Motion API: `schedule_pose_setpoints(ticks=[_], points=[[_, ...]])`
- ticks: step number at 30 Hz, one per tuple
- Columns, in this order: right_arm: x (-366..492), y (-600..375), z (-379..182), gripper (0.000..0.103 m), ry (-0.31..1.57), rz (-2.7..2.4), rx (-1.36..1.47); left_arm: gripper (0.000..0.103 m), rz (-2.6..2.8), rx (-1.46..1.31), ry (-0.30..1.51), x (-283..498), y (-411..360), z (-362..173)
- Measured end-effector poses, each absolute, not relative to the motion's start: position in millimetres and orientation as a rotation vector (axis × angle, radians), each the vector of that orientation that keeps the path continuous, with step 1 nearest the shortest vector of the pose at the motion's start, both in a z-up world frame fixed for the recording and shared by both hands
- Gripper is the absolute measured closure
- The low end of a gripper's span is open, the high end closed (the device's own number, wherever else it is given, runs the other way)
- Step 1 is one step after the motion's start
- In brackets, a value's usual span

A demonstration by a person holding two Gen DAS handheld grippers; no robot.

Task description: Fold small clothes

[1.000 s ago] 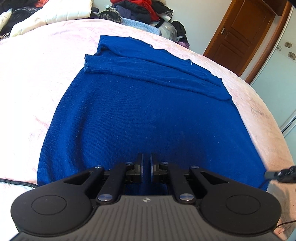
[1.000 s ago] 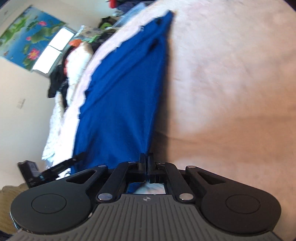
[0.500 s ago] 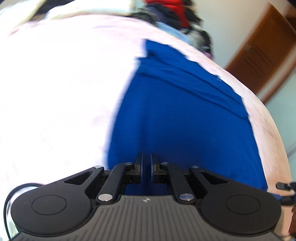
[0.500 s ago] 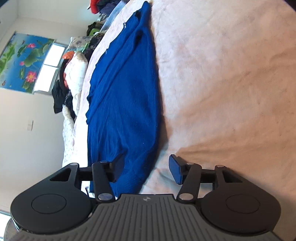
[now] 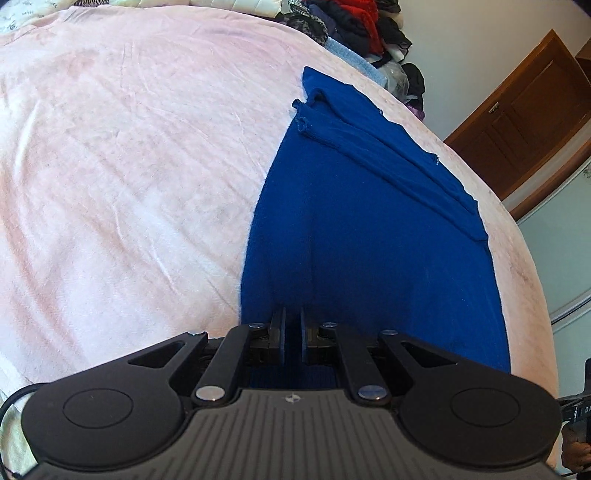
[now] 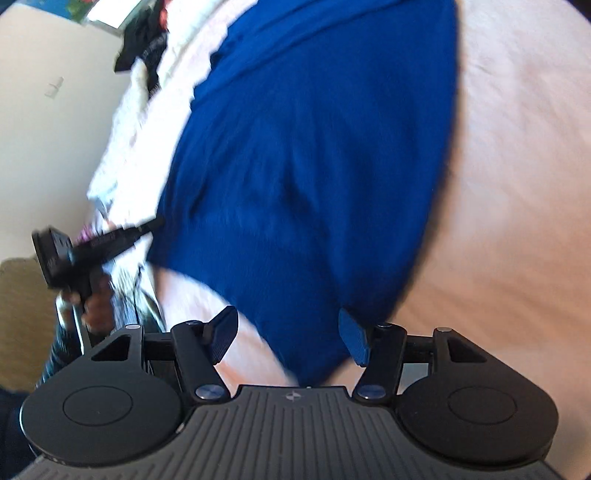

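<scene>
L claw (image 5: pixel 292 334): jaws nearly together, pinching the near hem of the blue garment (image 5: pixel 373 236); cloth visible in the narrow gap btw the pads. R claw (image 6: pixel 288 338): jaws wide, have just been opening; near corner of the garment (image 6: pixel 314 166) lies btw the fingers but pads not pressing on it, so not gripped. R view motion-blurred.

Garment: lies on the bed (image 5: pixel 122 166), on a pink sheet, long and narrow shape, looks folded lengthwise; a sleeve lies along its far right edge w/ cuff near the top in L view. Sheet left of garment bare, lightly creased.

Containers: none seen in either view; nothing to log as contents.

Background, L view: heap of mixed clothes (image 5: pixel 354 26) beyond the far edge of the bed, red and dark items on top; wooden door (image 5: pixel 524 118) at right. R view: L claw seen from the side (image 6: pixel 92 247) at left w/ the person's hand (image 6: pixel 98 295) below it, its tip at the garment's edge. Dark clothes (image 6: pixel 144 48) at far end of bed, details too blurred.
</scene>
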State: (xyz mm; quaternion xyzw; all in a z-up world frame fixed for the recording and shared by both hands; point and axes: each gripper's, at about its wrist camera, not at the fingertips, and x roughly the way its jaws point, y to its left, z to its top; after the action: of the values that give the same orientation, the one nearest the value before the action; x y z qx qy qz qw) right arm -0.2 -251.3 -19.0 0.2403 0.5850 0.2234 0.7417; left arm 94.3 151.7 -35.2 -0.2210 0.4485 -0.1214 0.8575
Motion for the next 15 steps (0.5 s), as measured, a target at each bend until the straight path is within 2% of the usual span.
schedule_pose_setpoints(ticks=[4,8,12,15], points=[[-16,-279,-19,0.036,1.233,0.394,0.642,0.095,-0.259,-0.536,0.965,100,168,-38],[-23,-293,-49,0.034,1.187,0.354,0.83,0.095,-0.3,-0.68,1.004,104,185,-47],[-23,-291,-74,0.036,1.151,0.393,1.056,0.095,-0.316,-0.829,1.036,100,203,-61],[-22,-281,-84,0.037,1.141,0.437,1.126,0.095,-0.34,-0.957,1.083,98,213,-75]])
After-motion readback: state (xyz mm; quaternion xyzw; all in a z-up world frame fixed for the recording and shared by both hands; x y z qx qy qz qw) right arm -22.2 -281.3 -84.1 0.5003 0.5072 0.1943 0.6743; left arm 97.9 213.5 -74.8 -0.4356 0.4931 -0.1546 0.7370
